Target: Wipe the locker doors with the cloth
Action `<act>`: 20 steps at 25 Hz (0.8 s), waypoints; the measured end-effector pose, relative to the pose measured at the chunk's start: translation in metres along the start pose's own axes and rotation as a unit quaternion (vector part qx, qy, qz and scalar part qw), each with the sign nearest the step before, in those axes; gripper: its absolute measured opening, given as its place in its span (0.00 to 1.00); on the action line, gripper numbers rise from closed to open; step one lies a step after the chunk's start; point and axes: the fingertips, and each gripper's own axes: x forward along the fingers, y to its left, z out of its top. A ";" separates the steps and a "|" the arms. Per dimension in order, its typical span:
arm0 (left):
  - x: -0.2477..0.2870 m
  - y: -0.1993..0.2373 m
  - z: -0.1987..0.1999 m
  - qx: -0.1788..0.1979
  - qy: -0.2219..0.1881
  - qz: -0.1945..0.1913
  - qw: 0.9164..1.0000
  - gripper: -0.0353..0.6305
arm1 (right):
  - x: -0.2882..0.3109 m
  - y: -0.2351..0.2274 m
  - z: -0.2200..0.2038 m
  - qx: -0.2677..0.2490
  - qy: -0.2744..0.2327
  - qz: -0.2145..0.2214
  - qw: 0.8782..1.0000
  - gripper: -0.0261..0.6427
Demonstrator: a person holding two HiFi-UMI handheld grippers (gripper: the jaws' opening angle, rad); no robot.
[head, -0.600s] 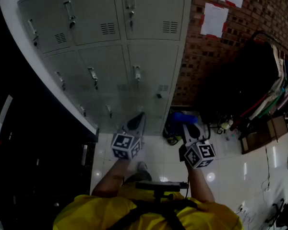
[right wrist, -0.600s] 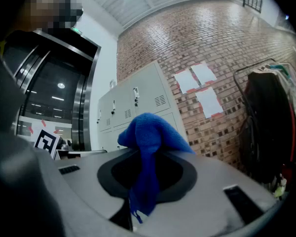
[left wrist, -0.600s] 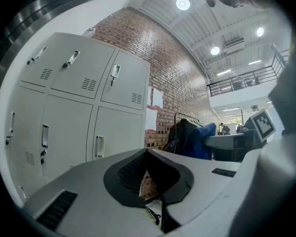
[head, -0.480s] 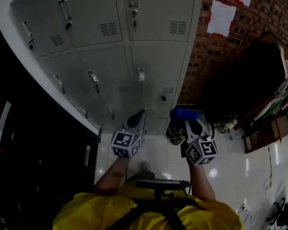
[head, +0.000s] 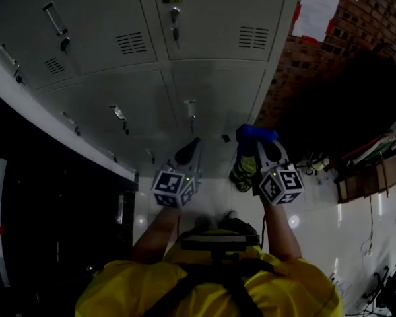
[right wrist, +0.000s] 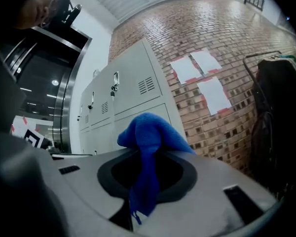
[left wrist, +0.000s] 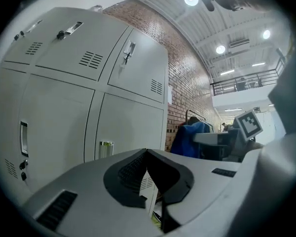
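Right gripper (head: 259, 144): jaws closed on the blue cloth (right wrist: 152, 139), which bunches above the tips and hangs down between them. It is held up in front of the grey locker doors (head: 211, 25), near their right edge by the brick wall (head: 303, 78); contact with a door cannot be made out. Left gripper (head: 189, 153): jaws closed tip to tip with nothing between them, held beside the right one and facing the lower doors.

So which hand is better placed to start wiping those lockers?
Right. The right gripper is shut on the blue cloth and points at the locker doors; the left gripper is shut with nothing in it.
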 end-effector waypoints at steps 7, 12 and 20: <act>0.022 0.017 0.023 0.006 -0.017 0.029 0.999 0.05 | 0.058 -0.008 0.075 -0.043 -0.045 0.039 0.997 0.15; 0.040 0.020 0.030 0.006 -0.024 0.034 0.999 0.05 | 0.066 -0.021 0.070 -0.042 -0.036 0.042 0.998 0.15; 0.052 0.030 0.020 0.003 -0.015 0.048 0.999 0.05 | 0.080 -0.042 0.057 -0.027 -0.028 0.040 0.998 0.15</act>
